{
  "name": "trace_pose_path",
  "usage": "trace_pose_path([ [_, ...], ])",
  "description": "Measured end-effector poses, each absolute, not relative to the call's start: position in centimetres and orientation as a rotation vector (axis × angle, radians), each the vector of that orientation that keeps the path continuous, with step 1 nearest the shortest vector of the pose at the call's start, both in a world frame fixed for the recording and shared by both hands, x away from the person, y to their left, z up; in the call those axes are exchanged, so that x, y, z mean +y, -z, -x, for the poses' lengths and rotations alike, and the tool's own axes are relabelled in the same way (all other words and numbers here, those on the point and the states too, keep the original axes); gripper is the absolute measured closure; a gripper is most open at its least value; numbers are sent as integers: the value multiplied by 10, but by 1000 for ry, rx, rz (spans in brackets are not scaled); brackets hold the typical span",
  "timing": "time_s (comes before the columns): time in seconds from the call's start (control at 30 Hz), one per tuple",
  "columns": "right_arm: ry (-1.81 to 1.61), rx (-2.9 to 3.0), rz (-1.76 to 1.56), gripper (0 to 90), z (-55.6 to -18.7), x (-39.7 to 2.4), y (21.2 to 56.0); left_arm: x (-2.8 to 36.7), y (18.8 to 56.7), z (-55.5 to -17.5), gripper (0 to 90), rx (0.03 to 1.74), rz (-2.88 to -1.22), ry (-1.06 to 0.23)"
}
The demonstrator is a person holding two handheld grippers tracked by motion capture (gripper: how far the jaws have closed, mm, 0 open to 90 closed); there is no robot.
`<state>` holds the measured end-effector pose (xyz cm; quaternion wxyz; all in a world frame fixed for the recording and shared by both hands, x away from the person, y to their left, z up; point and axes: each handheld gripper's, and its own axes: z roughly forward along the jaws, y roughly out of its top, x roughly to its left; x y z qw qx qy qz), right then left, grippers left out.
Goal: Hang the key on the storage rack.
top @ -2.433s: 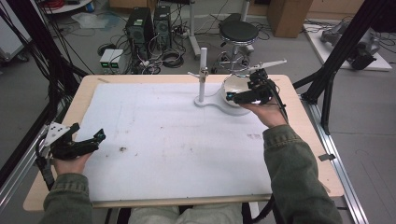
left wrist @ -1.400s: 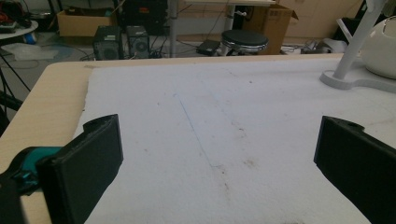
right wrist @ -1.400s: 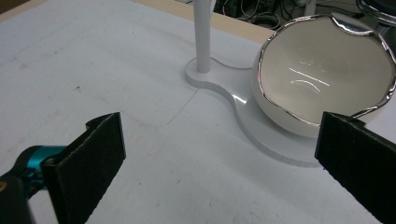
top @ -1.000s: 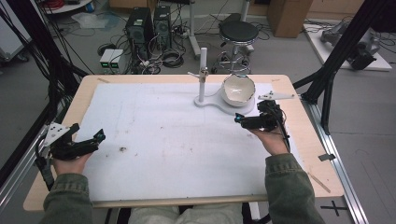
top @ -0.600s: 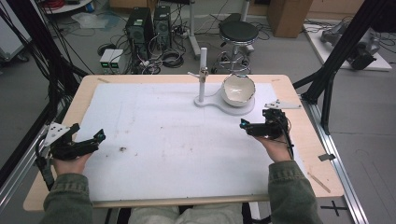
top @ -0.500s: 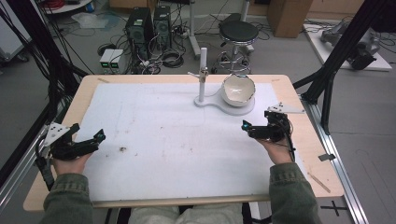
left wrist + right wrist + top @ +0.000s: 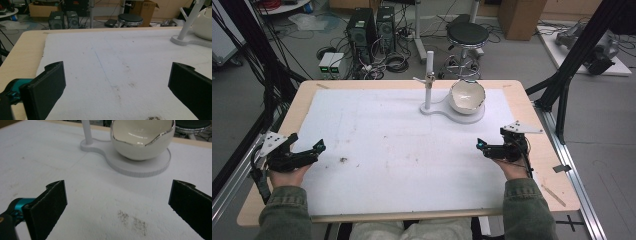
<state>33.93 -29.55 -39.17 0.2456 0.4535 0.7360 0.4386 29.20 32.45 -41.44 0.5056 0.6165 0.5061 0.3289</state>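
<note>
A white, egg-shell-shaped bowl (image 7: 467, 96) with a silvery jagged rim sits on a white stand base (image 7: 457, 115) beside an upright white post (image 7: 428, 80), at the far middle-right of the table. The bowl (image 7: 142, 142) looks empty in the right gripper view. My right gripper (image 7: 482, 146) rests near the right edge, well short of the stand, open with nothing between its jaws (image 7: 117, 202). At the near left edge my left gripper (image 7: 307, 141) is open and empty too (image 7: 116, 82). The post (image 7: 188, 20) and bowl (image 7: 203, 23) lie far off to its right.
A white mat (image 7: 402, 150) covers most of the wooden table (image 7: 542, 165); a small dark smudge (image 7: 343, 160) marks it near the left gripper. Black frame struts (image 7: 562, 95) stand at both sides. A stool (image 7: 468, 35) and computer towers (image 7: 372, 25) are on the floor beyond.
My right gripper has drawn back from the bowl toward me and to the right edge of the table. The bowl stays on its stand. The left gripper has not moved.
</note>
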Motion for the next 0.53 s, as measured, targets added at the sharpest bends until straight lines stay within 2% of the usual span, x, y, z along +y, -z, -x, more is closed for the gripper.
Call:
trace_pose_path([
  [0.53, -1190, 1965, -1239, 7, -330, -300, 397, 324, 416, -294, 17, 1215, -1490, -783],
])
